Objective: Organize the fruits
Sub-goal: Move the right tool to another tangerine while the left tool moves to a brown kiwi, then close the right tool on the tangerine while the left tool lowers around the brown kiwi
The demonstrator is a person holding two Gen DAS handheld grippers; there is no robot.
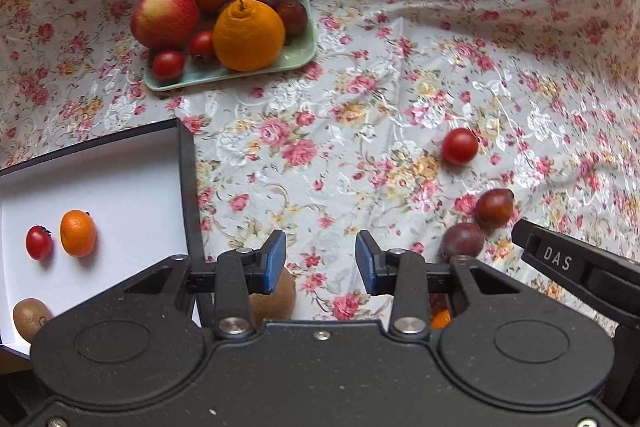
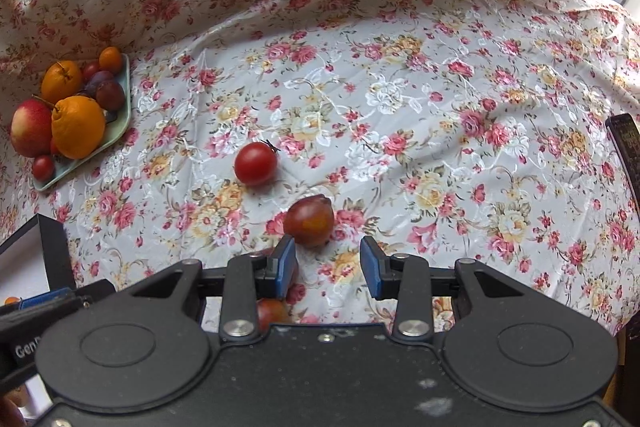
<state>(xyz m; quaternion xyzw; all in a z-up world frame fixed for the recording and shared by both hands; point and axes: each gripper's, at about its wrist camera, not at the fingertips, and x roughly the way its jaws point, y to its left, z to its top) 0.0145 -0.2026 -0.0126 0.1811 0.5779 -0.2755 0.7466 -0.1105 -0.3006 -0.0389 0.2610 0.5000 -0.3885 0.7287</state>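
Open floral cloth [image 2: 420, 131] lies clear ahead and right, while the loaded green tray [image 1: 298, 57], the black-walled box [image 1: 188, 179] and three loose fruits near the right gripper [image 2: 328, 265] block other paths.

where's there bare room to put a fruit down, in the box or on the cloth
The white box is bare behind the cherry tomato and small orange. The cloth is free between the green tray and the loose tomato. The tray is crowded.

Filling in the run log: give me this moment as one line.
left hand-held gripper open, empty | right hand-held gripper open, behind dark plum | box: tomato, tangerine, kiwi
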